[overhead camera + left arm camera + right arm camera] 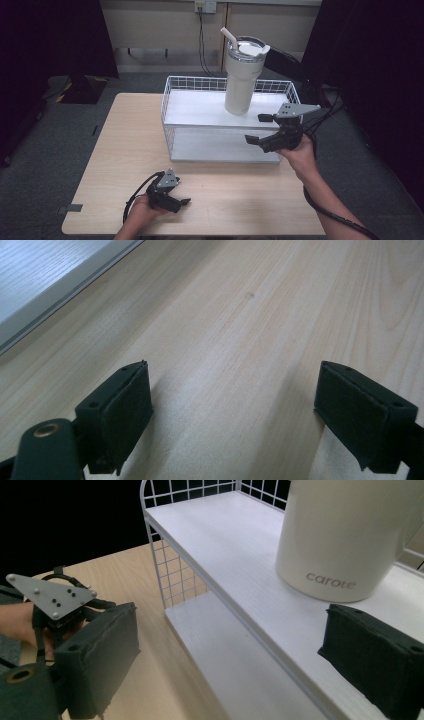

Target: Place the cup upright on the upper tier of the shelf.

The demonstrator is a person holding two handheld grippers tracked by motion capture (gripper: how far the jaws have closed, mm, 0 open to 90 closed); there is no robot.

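A white tumbler [241, 75] with a lid and straw stands upright on the top shelf of a white wire rack [200, 109]. My right gripper [256, 129] hovers open at the rack's front right corner, just short of the tumbler, with nothing between its jaws. In the right gripper view the tumbler [340, 535], marked "carote", rises just beyond the open gripper [225, 645], above the shelf [220, 535]. My left gripper [181, 192] rests low near the table's front edge, open and empty. In the left gripper view the gripper [235, 410] frames bare wood.
The light wooden table [125, 150] has free room left of and in front of the rack. The rack's lower shelf [220, 145] is bare. A cable [202, 40] hangs from a wall socket behind. Dark curtains flank both sides.
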